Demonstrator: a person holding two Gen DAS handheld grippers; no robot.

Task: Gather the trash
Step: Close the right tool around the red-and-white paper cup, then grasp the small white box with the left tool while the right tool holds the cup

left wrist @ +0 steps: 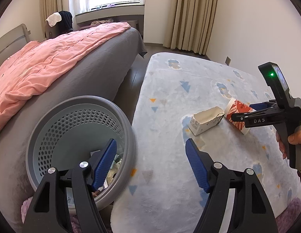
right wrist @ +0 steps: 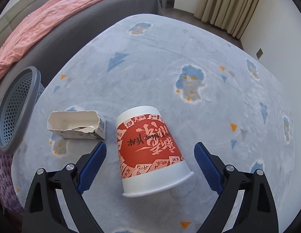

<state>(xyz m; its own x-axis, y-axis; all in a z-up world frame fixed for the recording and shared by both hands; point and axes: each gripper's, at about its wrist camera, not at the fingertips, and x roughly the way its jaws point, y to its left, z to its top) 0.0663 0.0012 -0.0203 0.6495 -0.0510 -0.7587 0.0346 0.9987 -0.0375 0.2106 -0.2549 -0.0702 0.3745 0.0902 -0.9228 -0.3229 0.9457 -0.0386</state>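
Right wrist view: the right claw (right wrist: 150, 161) is spread wide, its blue pads flanking a red-and-white paper cup (right wrist: 148, 151) without touching it. The cup lies on its side on the pale blue rug (right wrist: 169, 48). A torn white carton (right wrist: 76, 125) lies just beside the cup, toward the grey perforated basket (right wrist: 18, 104). Left wrist view: the left claw (left wrist: 150, 165) is also wide open and holds nothing; its left pad overlaps the basket rim, next to the bed (left wrist: 53, 58).
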